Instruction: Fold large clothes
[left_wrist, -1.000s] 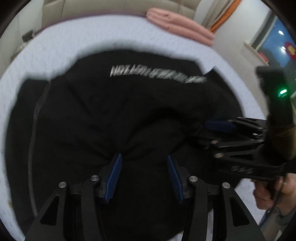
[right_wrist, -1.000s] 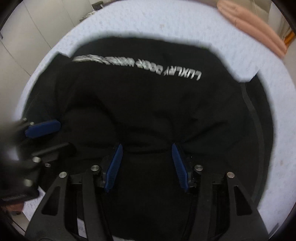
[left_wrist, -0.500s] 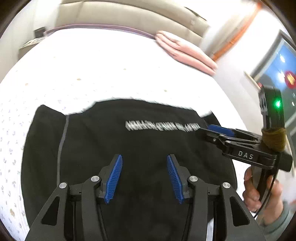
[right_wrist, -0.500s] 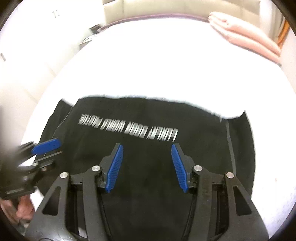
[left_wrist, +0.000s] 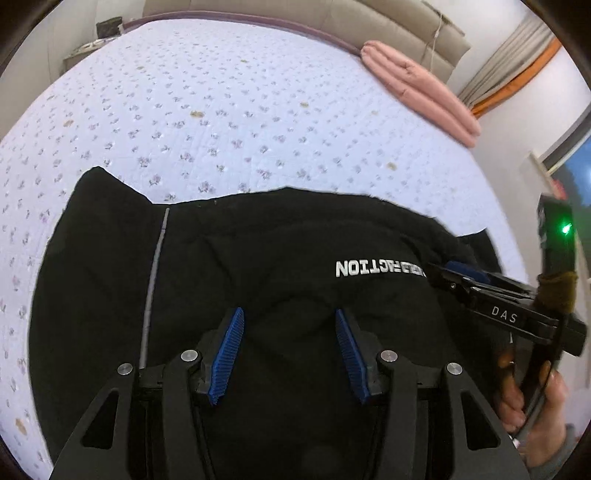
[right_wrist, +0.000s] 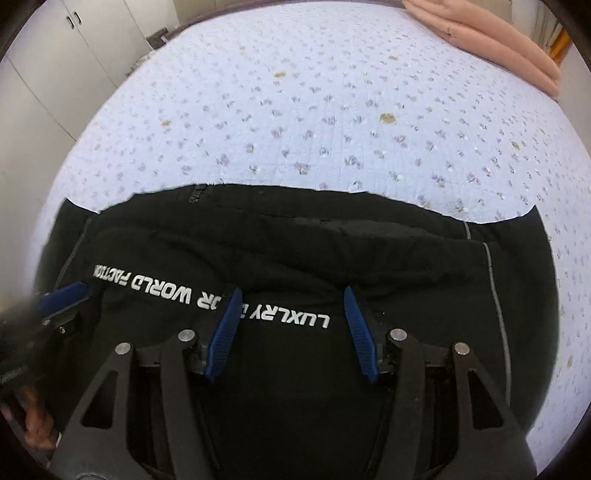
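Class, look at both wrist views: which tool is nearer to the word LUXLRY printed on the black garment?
Right. The right tool hangs directly over LUXLRY; the left tool is off to the side, beyond the FACTION end of the lettering on the garment.

Beyond the black garment (left_wrist: 258, 266) the flowery bed cover (left_wrist: 207, 110) lies wide and bare, so a gripper could pass there, with only the folded pink blanket (left_wrist: 421, 88) blocking the far right corner

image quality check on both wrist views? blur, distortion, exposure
Left wrist: strong fisheye bowing of the bed, dark vignette corners, right gripper slightly smeared, black garment underexposed, folds barely readable. Right wrist: same bowing, left gripper blurred at the frame edge, white lettering sharp.
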